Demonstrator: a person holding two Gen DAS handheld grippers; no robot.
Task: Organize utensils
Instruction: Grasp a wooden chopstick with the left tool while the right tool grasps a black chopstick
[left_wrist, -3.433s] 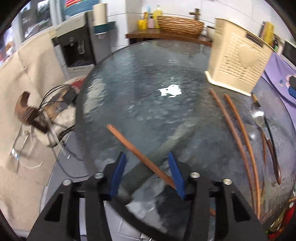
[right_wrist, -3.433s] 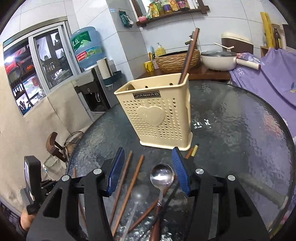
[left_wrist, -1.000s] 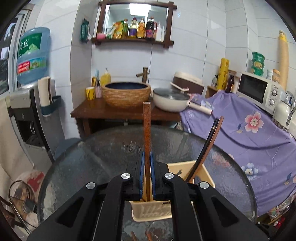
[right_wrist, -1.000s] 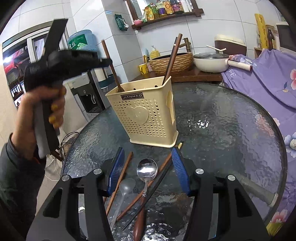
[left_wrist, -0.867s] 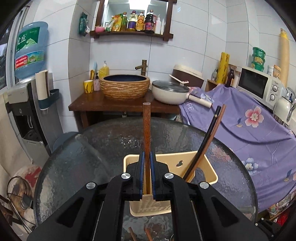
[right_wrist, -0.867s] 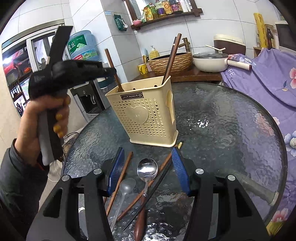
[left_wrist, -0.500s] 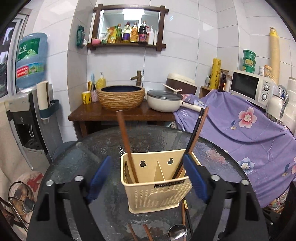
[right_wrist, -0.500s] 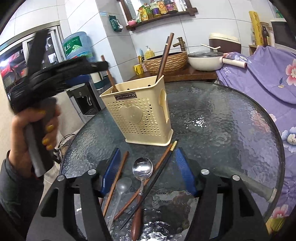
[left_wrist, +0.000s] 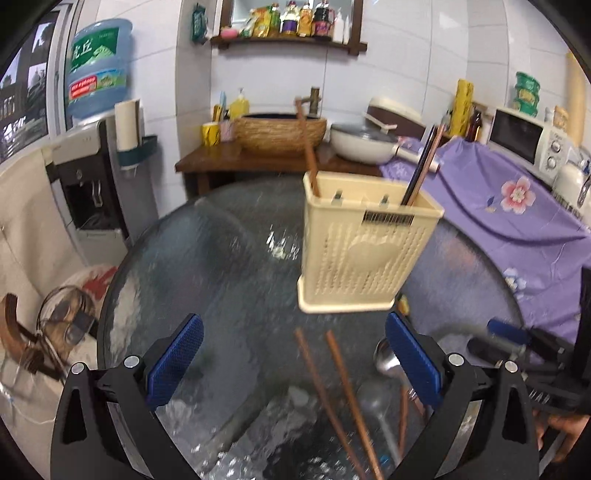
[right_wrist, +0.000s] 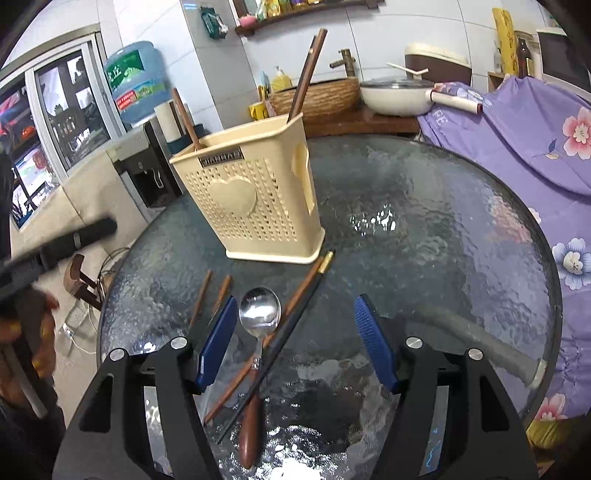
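Note:
A cream perforated utensil holder (left_wrist: 362, 251) (right_wrist: 251, 206) stands on the round glass table (right_wrist: 443, 229). One brown chopstick (left_wrist: 306, 147) leans in its left compartment; a dark pair (left_wrist: 424, 162) leans in its right one. My left gripper (left_wrist: 291, 362) is open and empty, above two brown chopsticks (left_wrist: 340, 391) lying on the glass. My right gripper (right_wrist: 295, 339) is open and empty, low over a metal spoon with a wooden handle (right_wrist: 258, 317) and a brown and a black chopstick (right_wrist: 295, 295) lying crossed beside it.
A clear plastic spoon (left_wrist: 373, 402) lies near the metal spoon (left_wrist: 386, 358). Behind the table are a wooden stand with a woven basin (left_wrist: 280, 133), a pan (right_wrist: 395, 94), a water dispenser (left_wrist: 96, 173) and a purple flowered cloth (right_wrist: 524, 140).
My left gripper opened and let go of the brown chopstick, which now stands in the holder's left compartment. It then pulled back and dropped toward the table. My right gripper moved slightly closer to the spoon.

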